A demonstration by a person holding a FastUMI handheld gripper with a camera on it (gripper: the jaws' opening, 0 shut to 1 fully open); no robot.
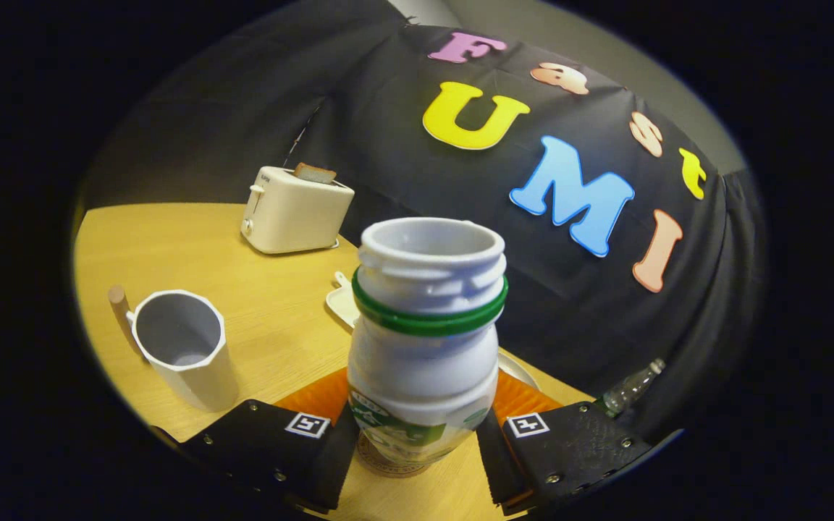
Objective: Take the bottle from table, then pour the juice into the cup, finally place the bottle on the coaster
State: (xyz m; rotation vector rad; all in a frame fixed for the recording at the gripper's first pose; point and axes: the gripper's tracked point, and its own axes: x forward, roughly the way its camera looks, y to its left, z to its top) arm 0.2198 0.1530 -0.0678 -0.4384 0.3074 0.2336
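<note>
1. Bottle (pixel 424 362) sat between the fingers of the gripper (pixel 417 441), white, uncapped, with a green ring under the threaded neck. Both fingers pressed its lower body, so the gripper was clamped on the bottle.
2. Bottle's base hung over a round brownish disc, probably the coaster (pixel 395 467), near the bench's (pixel 272 318) closer edge. Whether it touched the disc could not be told.
3. Cup (pixel 185 347), white and faceted with a wooden handle, stood left of the fingers, well apart from the bottle; its inside looked empty.
4. Risks, as judged: the mouth was open, so any tilt on the way could spill juice onto the bench short of the cup. The grip was low on the body, so the bottle might pivot or slip when tipped.
5. An orange mat (pixel 316 396) and a white plate (pixel 341 300) lay beyond the bottle; a toaster (pixel 292 211) stood toward the far edge.
6. Label on the bottle was green with pale lettering, too warped to read. Toaster carried small writing, illegible.
</note>
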